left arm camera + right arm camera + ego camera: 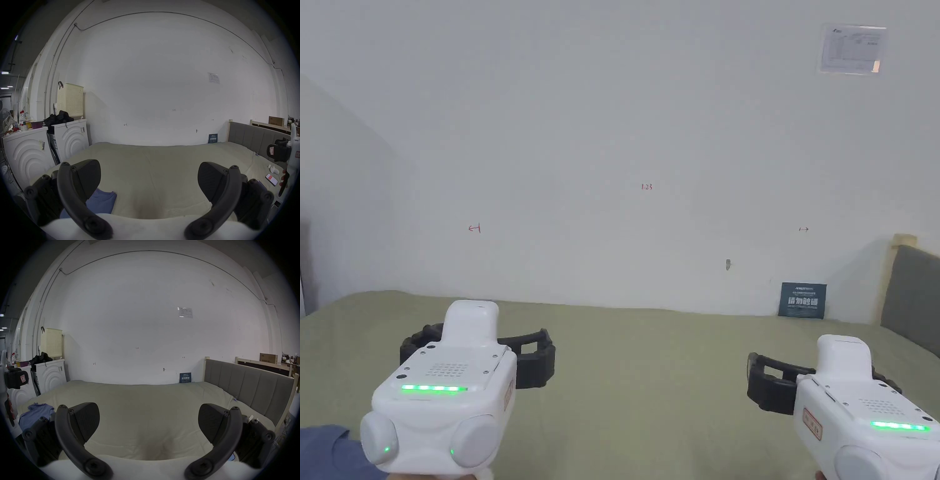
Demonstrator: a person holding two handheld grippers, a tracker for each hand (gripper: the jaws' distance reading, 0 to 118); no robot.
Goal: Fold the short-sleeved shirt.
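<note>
- Where the bed (650, 375) meets its near left corner, 1 blue shirt (102, 202) lies crumpled on the pale green cover; in the right gripper view it bunches at the left edge (34, 413), and in the head view a scrap shows at the bottom left (328, 447).
- The left gripper (148, 181) hangs over the near edge just beside the shirt, jaws spread wide with nothing between them; its left jaw hides part of the cloth.
- The right gripper (148, 421) hangs well apart toward the near right, jaws equally wide and bare.
- Between the 2 grippers (481, 353) (775, 381) the cover is flat and bare.
- By the bed's right edge lie 1 phone (271, 179) and 1 small white item (159, 170).
- 1 grey headboard (246, 386) runs along the right side.
- Past the left edge stand 2 white machines (71, 139), with 1 cream basket (69, 99) and 1 dark bundle (58, 119) on top.
- On the far wall hang 1 paper sheet (853, 49) and 1 dark sign (802, 300).
</note>
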